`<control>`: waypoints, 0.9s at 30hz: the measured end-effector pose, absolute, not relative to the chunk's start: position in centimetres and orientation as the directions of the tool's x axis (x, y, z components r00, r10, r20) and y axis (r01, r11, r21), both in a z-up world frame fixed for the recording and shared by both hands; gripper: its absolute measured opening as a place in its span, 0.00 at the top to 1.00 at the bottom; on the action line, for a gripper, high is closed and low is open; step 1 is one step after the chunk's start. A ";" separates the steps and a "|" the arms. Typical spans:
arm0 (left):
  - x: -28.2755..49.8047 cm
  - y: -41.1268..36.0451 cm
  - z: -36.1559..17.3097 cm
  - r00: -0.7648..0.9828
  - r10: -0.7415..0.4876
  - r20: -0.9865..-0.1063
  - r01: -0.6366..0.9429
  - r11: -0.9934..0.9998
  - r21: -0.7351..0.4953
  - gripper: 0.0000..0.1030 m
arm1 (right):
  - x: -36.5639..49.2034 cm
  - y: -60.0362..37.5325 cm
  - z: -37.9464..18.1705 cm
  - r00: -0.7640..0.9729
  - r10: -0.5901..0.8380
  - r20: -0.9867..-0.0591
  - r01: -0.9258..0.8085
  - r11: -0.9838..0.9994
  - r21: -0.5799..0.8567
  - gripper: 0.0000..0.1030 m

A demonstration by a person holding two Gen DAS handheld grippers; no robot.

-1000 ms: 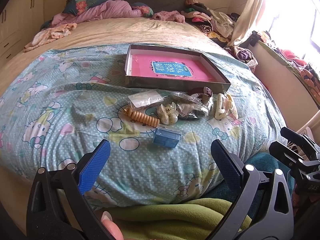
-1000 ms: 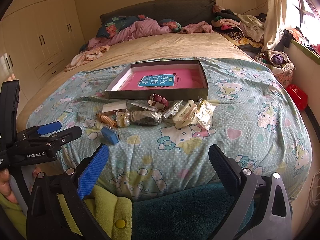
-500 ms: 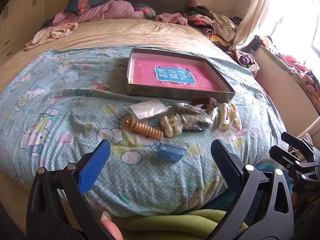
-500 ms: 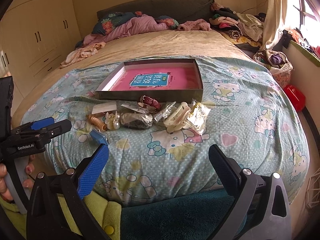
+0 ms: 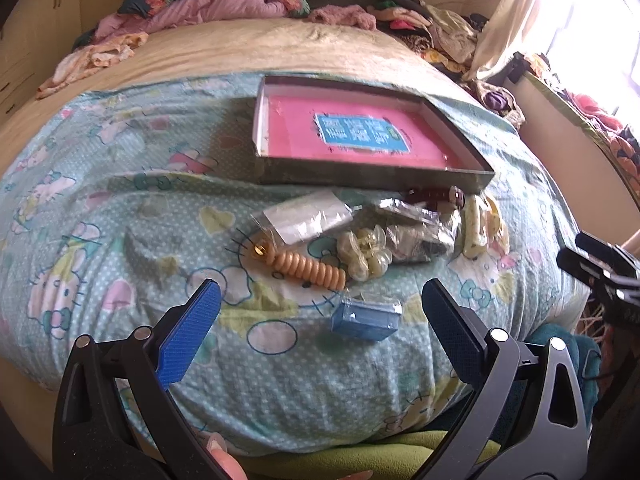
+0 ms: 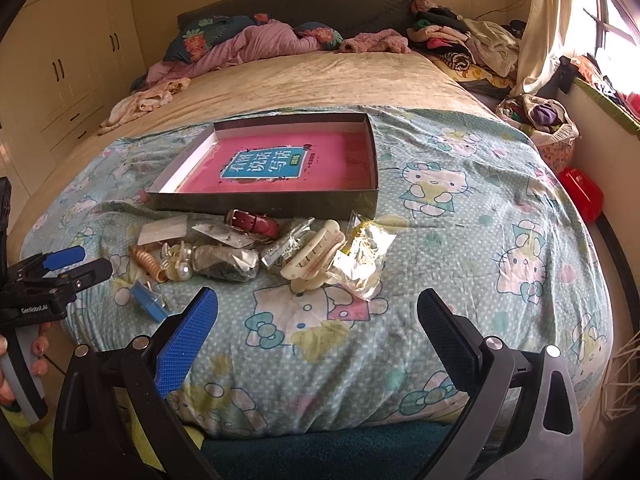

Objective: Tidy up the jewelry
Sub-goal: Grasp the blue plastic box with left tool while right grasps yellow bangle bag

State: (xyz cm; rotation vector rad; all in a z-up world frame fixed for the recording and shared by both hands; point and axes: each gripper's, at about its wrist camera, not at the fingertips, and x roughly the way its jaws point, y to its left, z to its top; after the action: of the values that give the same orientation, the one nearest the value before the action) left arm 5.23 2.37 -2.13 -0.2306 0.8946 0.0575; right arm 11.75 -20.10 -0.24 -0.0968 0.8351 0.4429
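A shallow grey box (image 5: 372, 178) (image 6: 264, 202) with a pink lining lies open on the cartoon-print bedspread. In front of it is a loose heap: an orange spiral hair tie (image 5: 308, 268) (image 6: 146, 262), a small blue box (image 5: 366, 320) (image 6: 148, 306), a pearly flower clip (image 5: 364, 254) (image 6: 176, 260), a red strap (image 6: 252, 222), a cream claw clip (image 6: 314, 260) and several clear bags (image 6: 362, 260). My left gripper (image 5: 320, 312) hovers open just short of the blue box. My right gripper (image 6: 318, 322) is open and empty, below the claw clip.
Crumpled pink bedding (image 6: 256, 46) and pillows lie at the headboard. Clothes (image 6: 468, 46) are piled at the far right by the curtain. Wardrobe doors (image 6: 68, 68) stand on the left. A red object (image 6: 580, 192) sits on the floor right of the bed.
Both grippers have moved forward toward the bed, so the heap and box sit closer and larger in both views. Both stay open and nothing was picked up.
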 end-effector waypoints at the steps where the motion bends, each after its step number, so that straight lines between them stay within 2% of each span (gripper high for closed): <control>1: 5.3 2.3 -2.5 0.618 -0.059 -0.784 -0.136 0.974 -0.180 0.09 | 12.1 -20.1 -0.4 0.584 0.338 -0.739 -0.415 0.906 0.086 0.04; 13: 6.9 1.4 -6.4 0.544 -0.115 -0.831 -0.083 0.978 -0.190 0.09 | 16.0 -20.7 -2.6 0.566 0.305 -0.766 -0.387 0.919 0.079 0.04; 17: 7.0 0.9 -6.8 0.540 -0.131 -0.832 -0.058 0.980 -0.192 0.28 | 17.1 -20.8 -3.4 0.556 0.293 -0.778 -0.383 0.921 0.073 0.04; 20: 7.2 0.5 -7.0 0.539 -0.131 -0.832 -0.037 0.983 -0.179 0.39 | 18.1 -21.0 -4.1 0.543 0.285 -0.790 -0.379 0.922 0.072 0.04; 21: 7.3 0.4 -7.1 0.539 -0.129 -0.832 -0.034 0.984 -0.175 0.46 | 18.5 -21.0 -4.4 0.537 0.282 -0.795 -0.380 0.922 0.070 0.04; 25: 7.9 -0.1 -7.3 0.543 -0.135 -0.829 -0.020 0.985 -0.174 0.60 | 19.9 -20.9 -5.7 0.506 0.265 -0.821 -0.380 0.923 0.064 0.04; 27: 8.2 -0.3 -7.4 0.543 -0.129 -0.830 -0.018 0.986 -0.165 0.63 | 20.6 -21.0 -6.3 0.497 0.265 -0.826 -0.370 0.926 0.074 0.04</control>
State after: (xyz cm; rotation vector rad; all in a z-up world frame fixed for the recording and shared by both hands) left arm 8.18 -0.28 -7.43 -0.1607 0.9955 -0.0664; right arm 20.55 -20.99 -6.28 -0.1180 0.9778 0.3852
